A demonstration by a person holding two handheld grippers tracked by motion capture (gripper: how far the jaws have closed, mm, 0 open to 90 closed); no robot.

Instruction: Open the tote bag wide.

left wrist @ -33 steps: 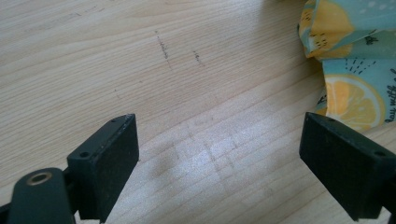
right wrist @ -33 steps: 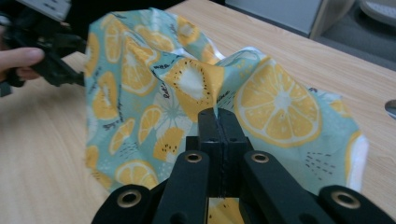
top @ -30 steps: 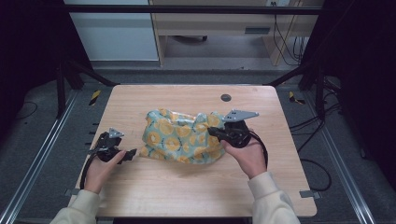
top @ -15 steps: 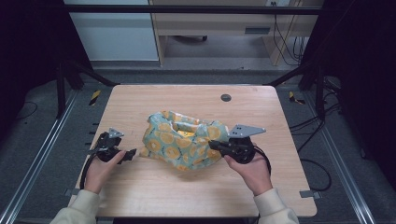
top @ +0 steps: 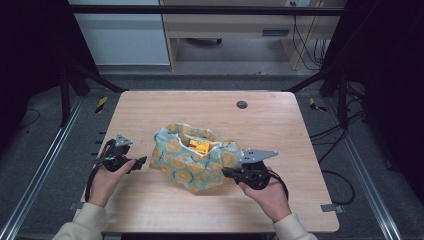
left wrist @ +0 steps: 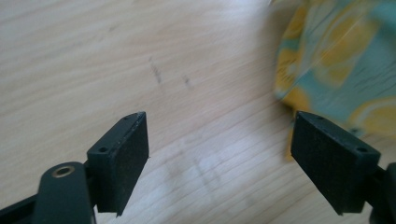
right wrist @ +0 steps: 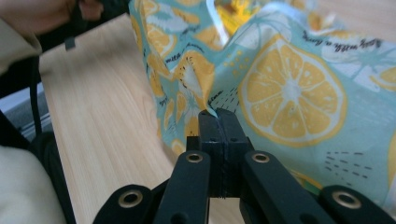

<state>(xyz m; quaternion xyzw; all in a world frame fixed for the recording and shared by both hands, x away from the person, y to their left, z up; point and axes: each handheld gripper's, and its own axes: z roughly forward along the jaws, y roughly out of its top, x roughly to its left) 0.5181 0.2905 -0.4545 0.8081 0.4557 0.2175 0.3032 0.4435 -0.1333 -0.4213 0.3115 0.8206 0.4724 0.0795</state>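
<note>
Lemon-print cloth bag [top: 192, 159] pinched in right gripper [right wrist: 218, 122]; left gripper [left wrist: 219, 154] beside it, wide open, empty.

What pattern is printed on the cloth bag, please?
Orange slices on teal cloth bag, clearest in the right gripper view.

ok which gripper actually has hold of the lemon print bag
The right gripper: its jaws are shut on a fold of the lemon-print bag. The left gripper is open over bare table, beside the bag.
</note>
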